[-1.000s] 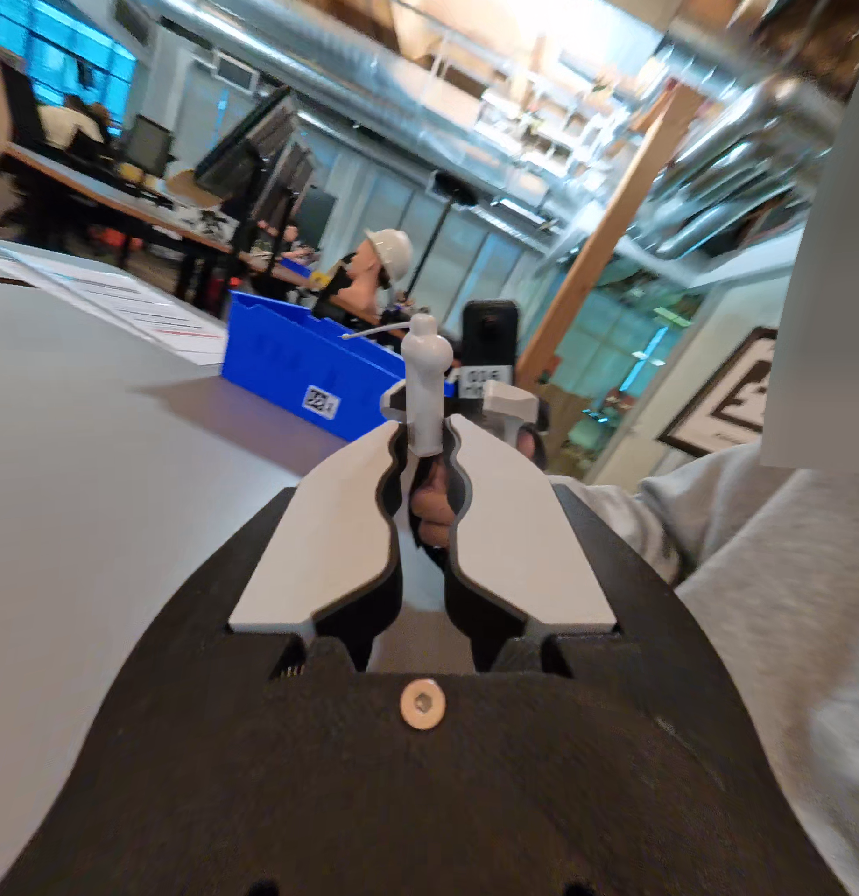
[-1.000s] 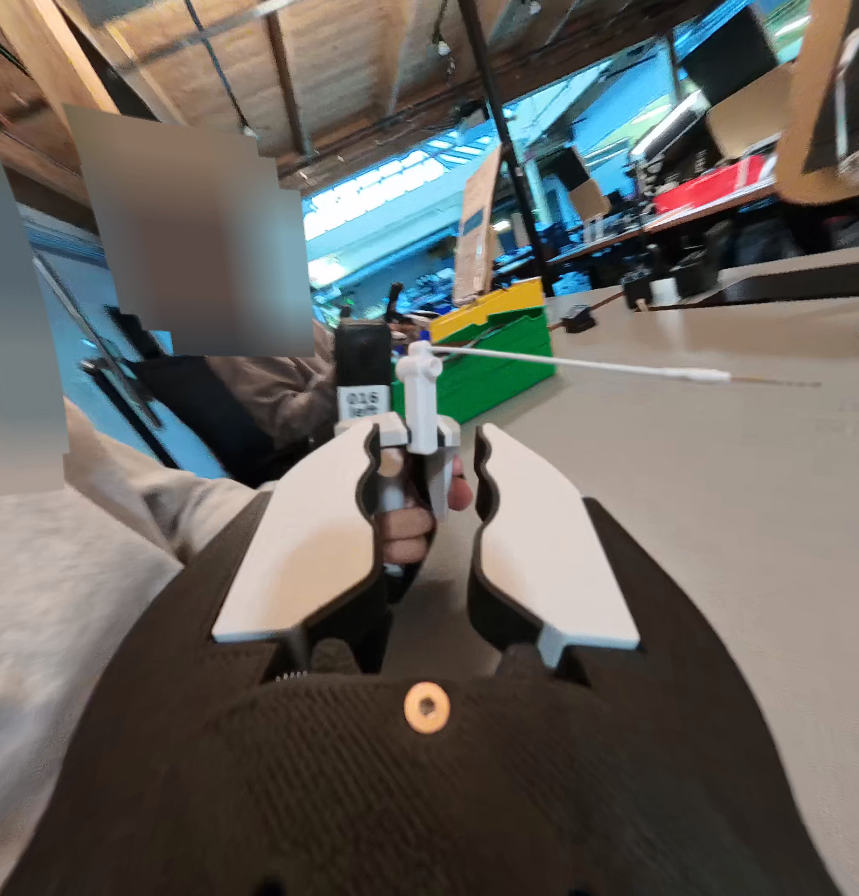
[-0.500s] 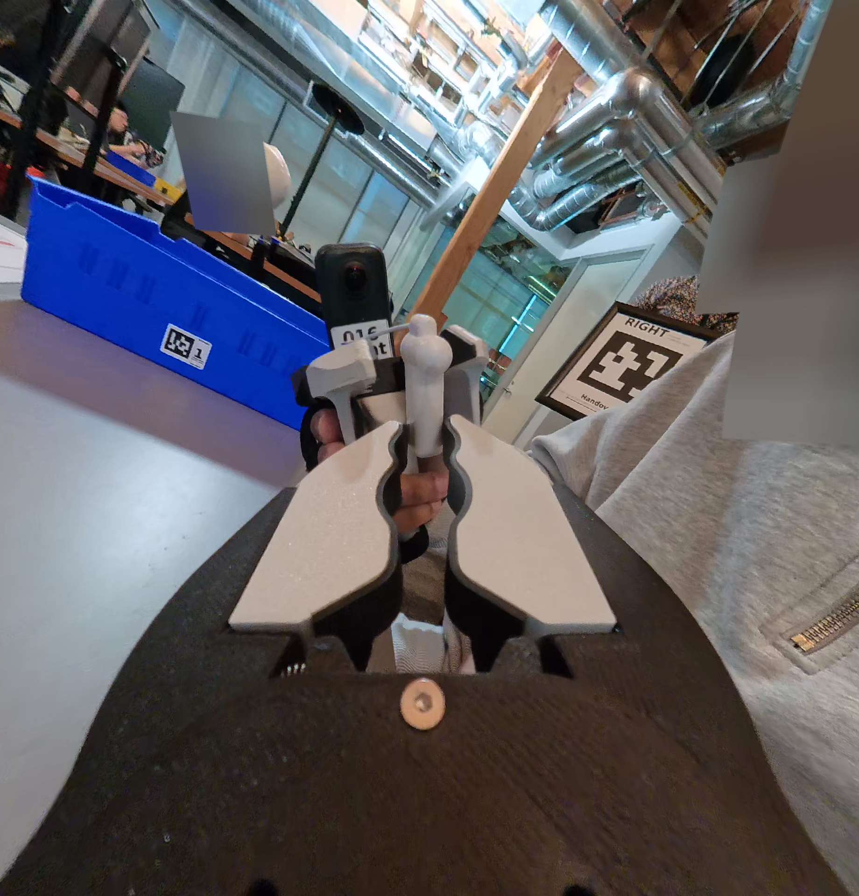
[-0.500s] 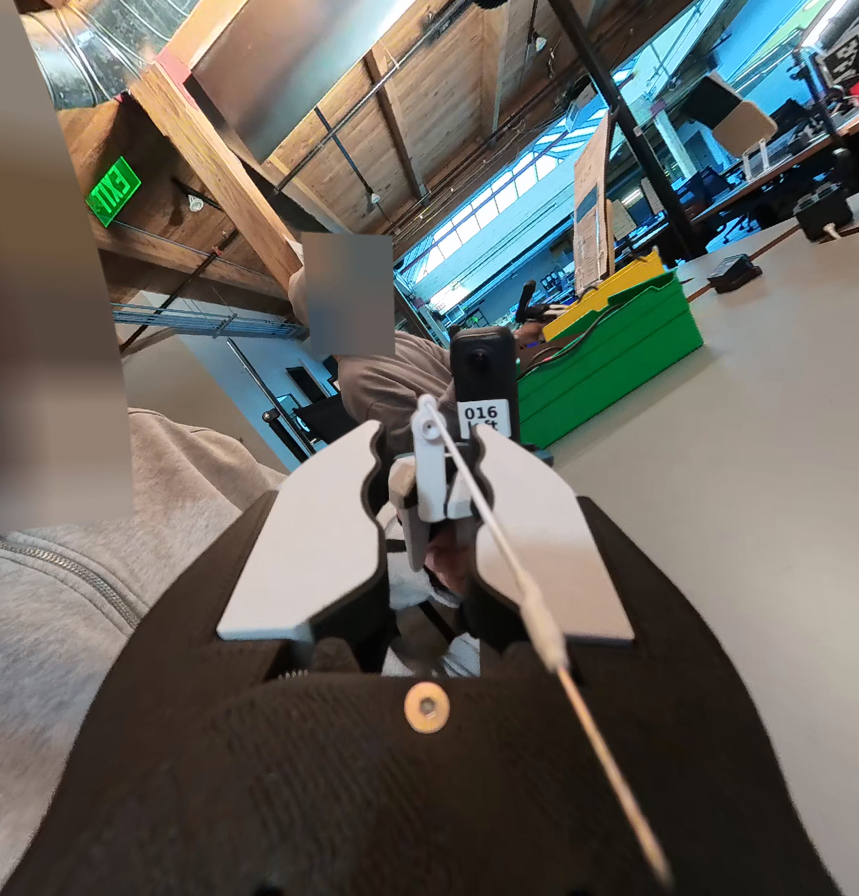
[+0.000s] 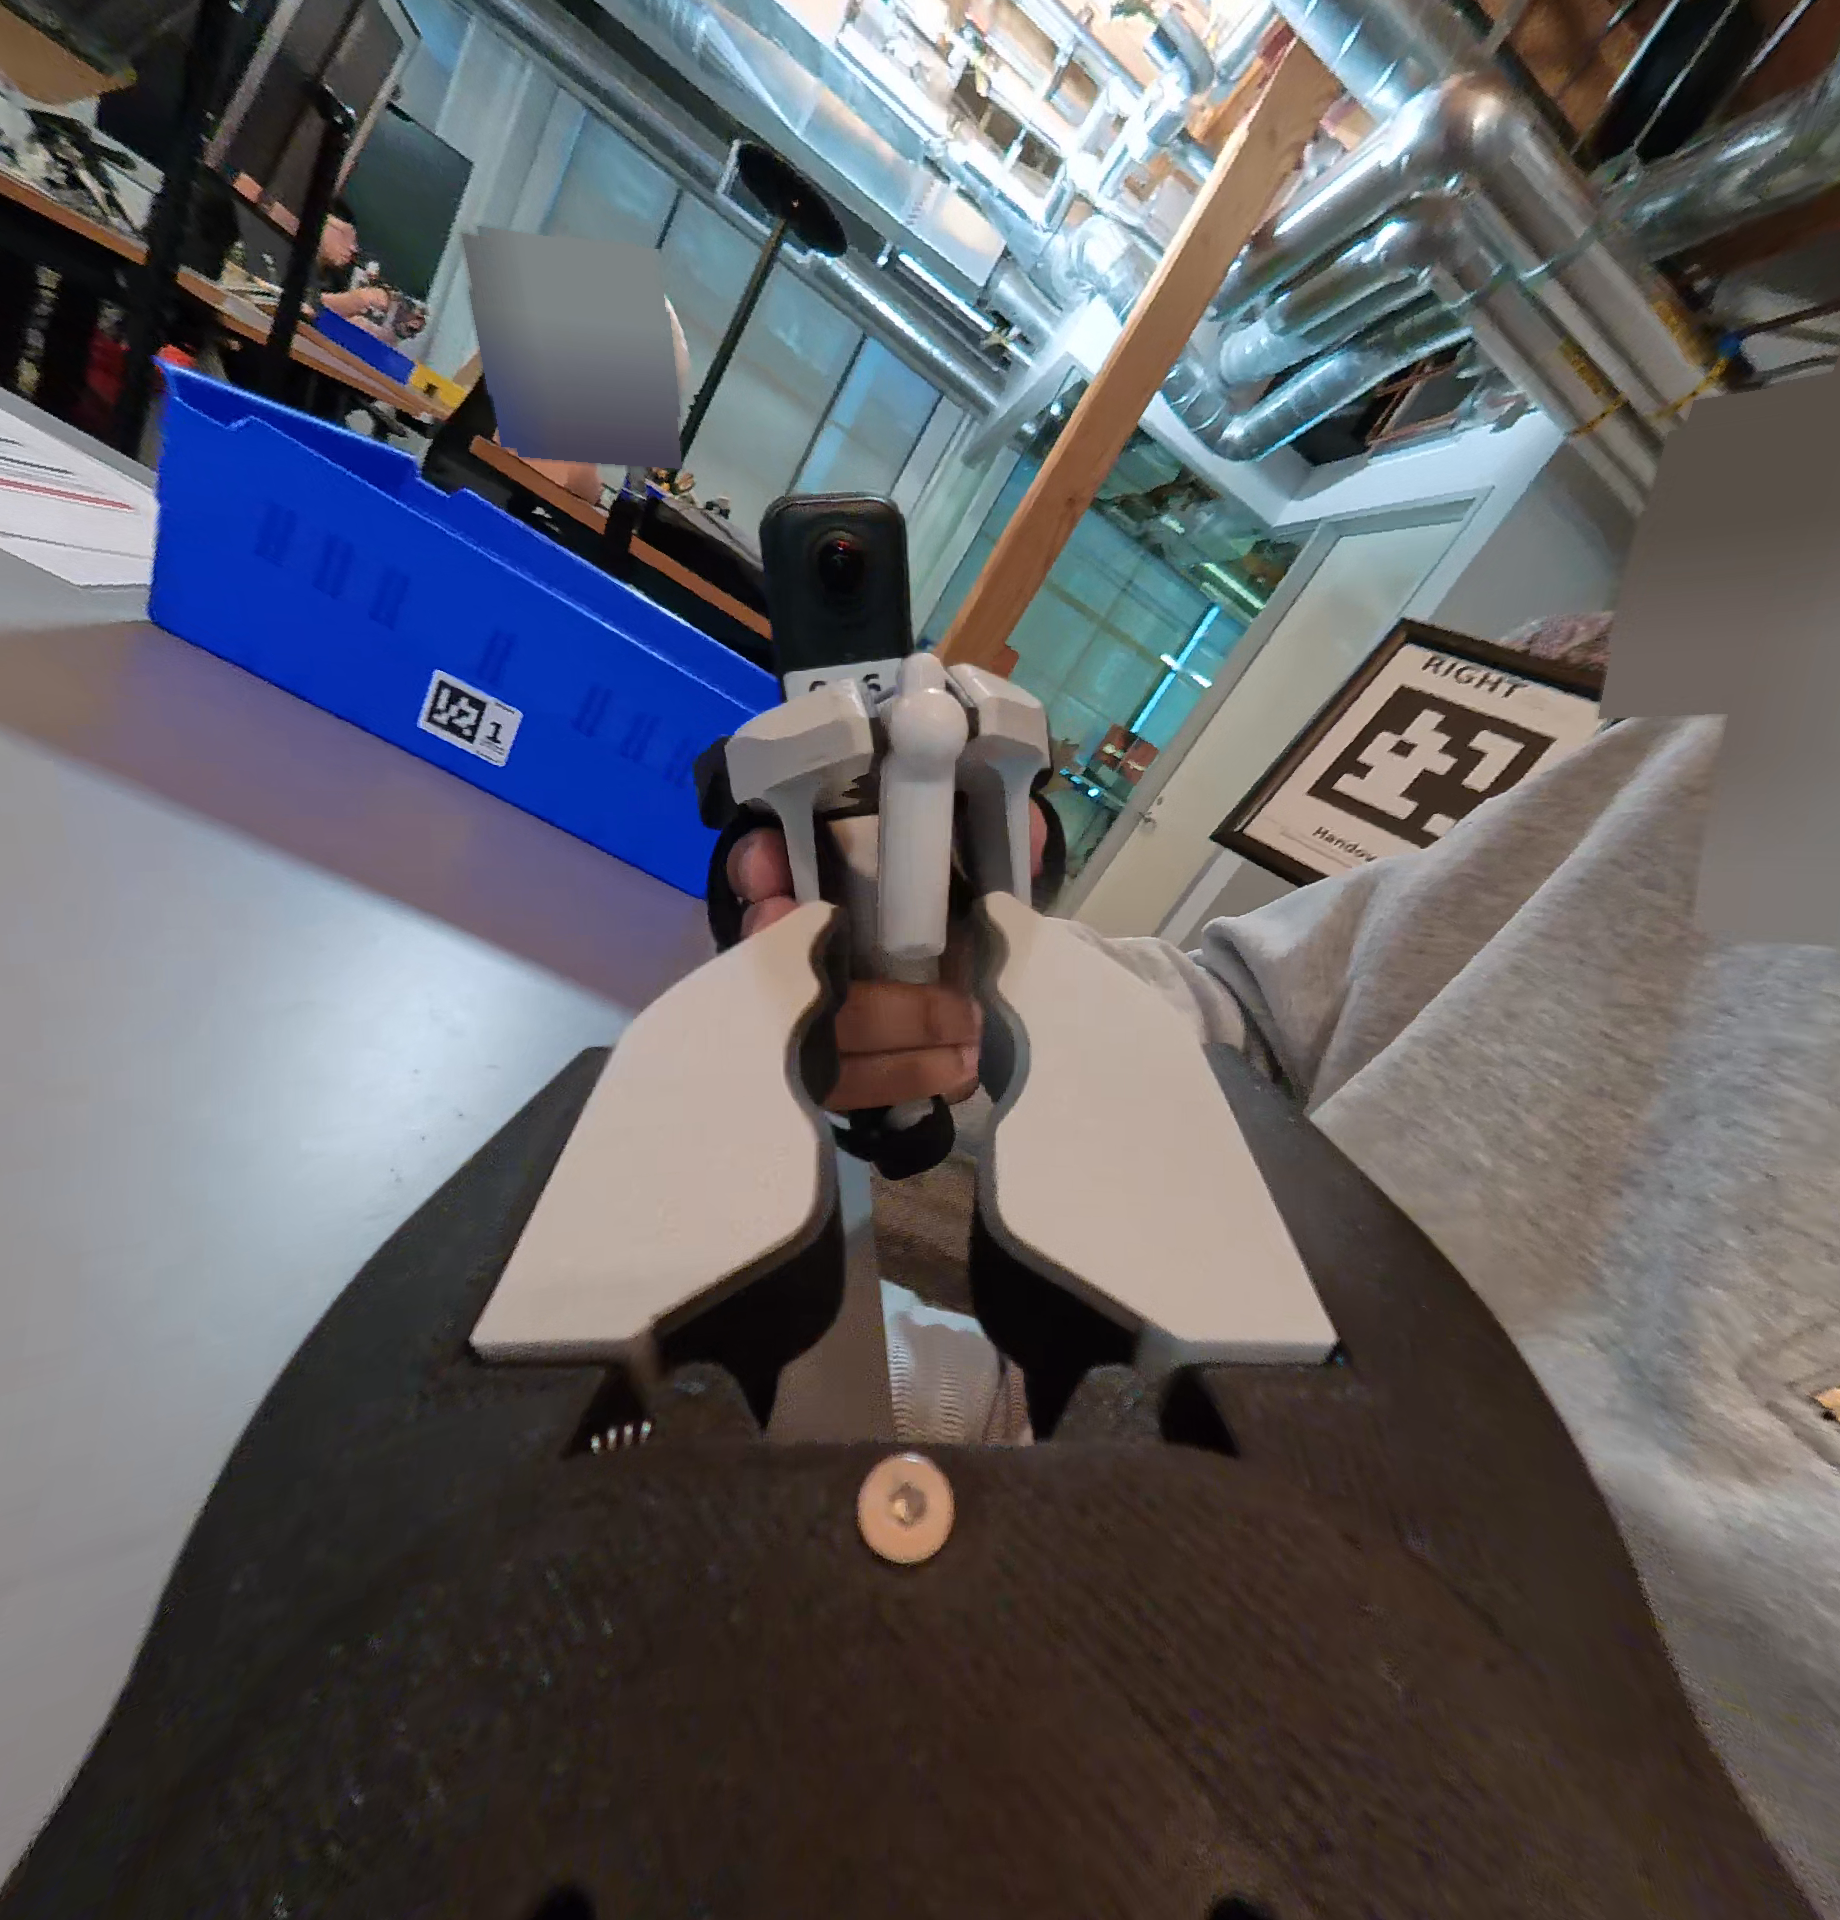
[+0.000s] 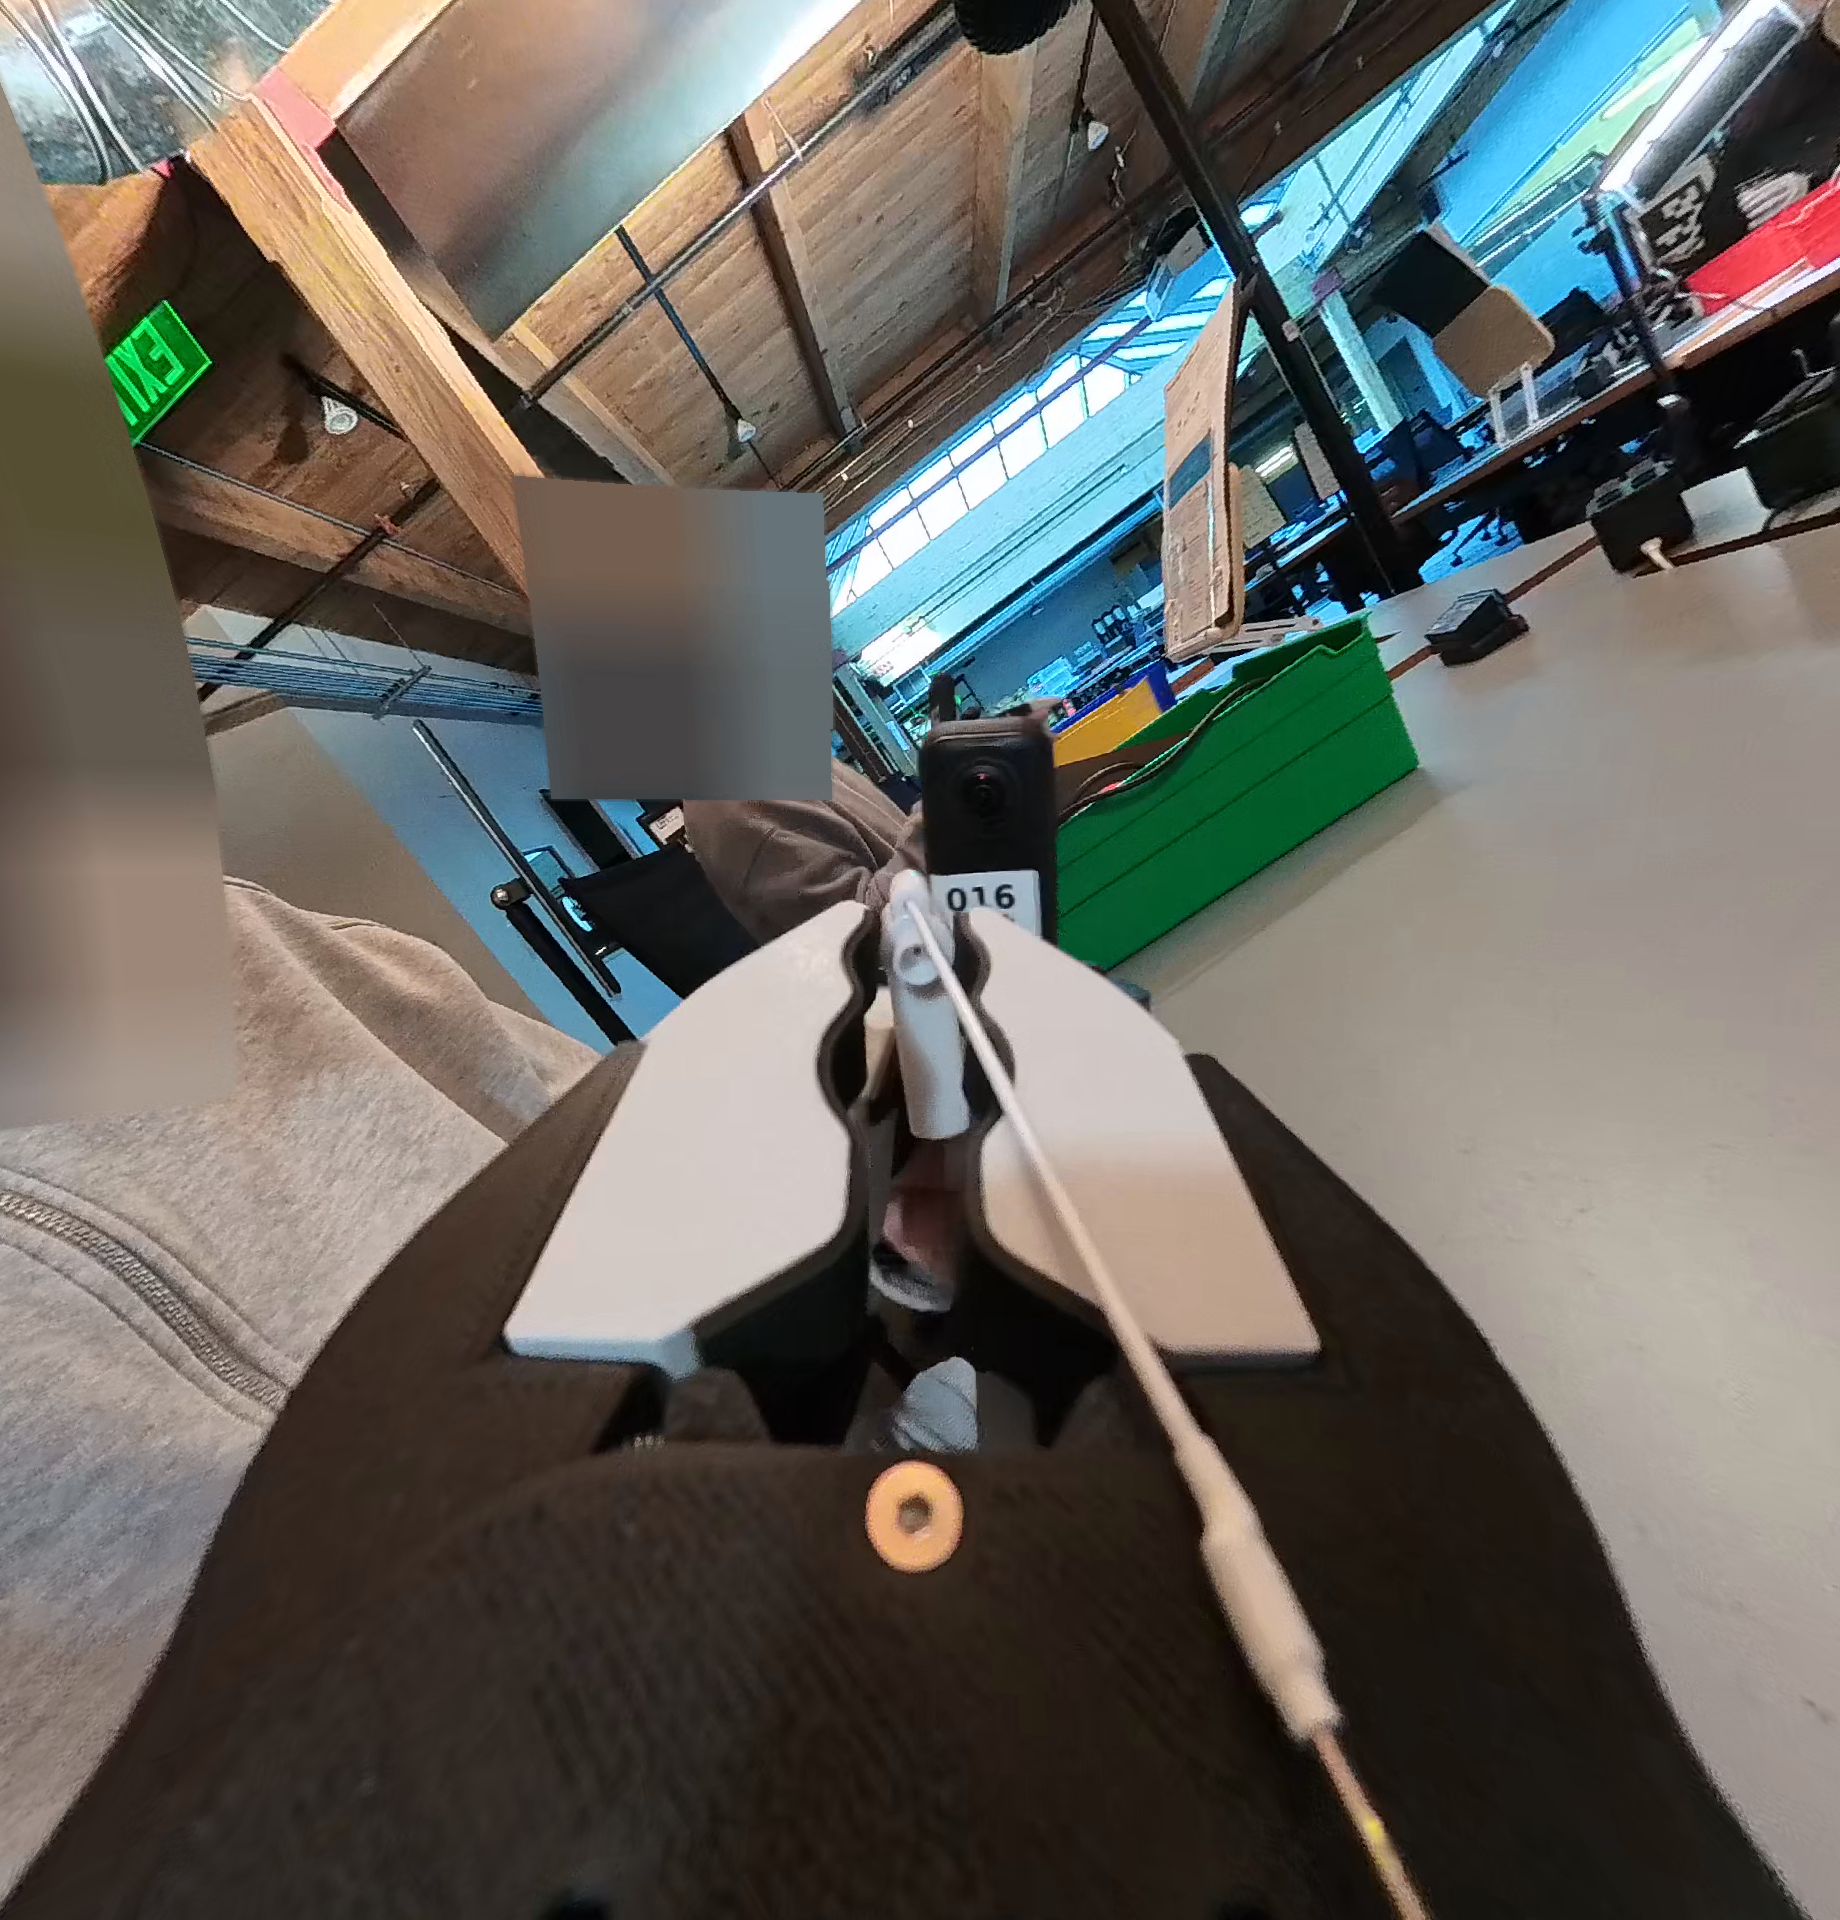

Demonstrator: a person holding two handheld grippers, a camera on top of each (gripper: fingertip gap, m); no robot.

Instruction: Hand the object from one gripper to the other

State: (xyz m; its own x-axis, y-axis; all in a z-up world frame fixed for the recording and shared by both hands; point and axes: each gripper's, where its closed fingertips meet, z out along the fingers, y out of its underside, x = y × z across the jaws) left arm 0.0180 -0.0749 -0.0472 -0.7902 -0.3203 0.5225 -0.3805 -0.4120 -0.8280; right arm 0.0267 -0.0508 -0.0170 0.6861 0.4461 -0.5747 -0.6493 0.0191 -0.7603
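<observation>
The object is a white plastic stem (image 5: pixel 911 831) with a rounded head and a thin white wire (image 6: pixel 1103 1247) that ends in a thicker sleeve and a bare metal tip. My right gripper (image 6: pixel 916 935) is shut on the stem (image 6: pixel 928 1049), and the wire trails back over its right finger. In the left wrist view the right gripper (image 5: pixel 900 738) faces me, its fingers flanking the stem's head. My left gripper (image 5: pixel 908 920) is open. Its jaws stand a little apart from the stem's lower end, which still hangs between their tips. Both are held above the grey table (image 5: pixel 220 987).
A blue bin (image 5: pixel 396 613) stands on the table to the left. A green bin (image 6: pixel 1238 769) and small black boxes (image 6: pixel 1477 629) lie to the right. A framed black-and-white marker sign (image 5: pixel 1415 769) and the person's grey sleeve (image 5: pixel 1518 1039) are close by. Only a small space, under 4 cm, lies between the two pairs of fingers.
My right gripper has closed on the stem. My left gripper, shut on it half a second ago, has opened. Both grippers have tilted upward and drawn closer together.
</observation>
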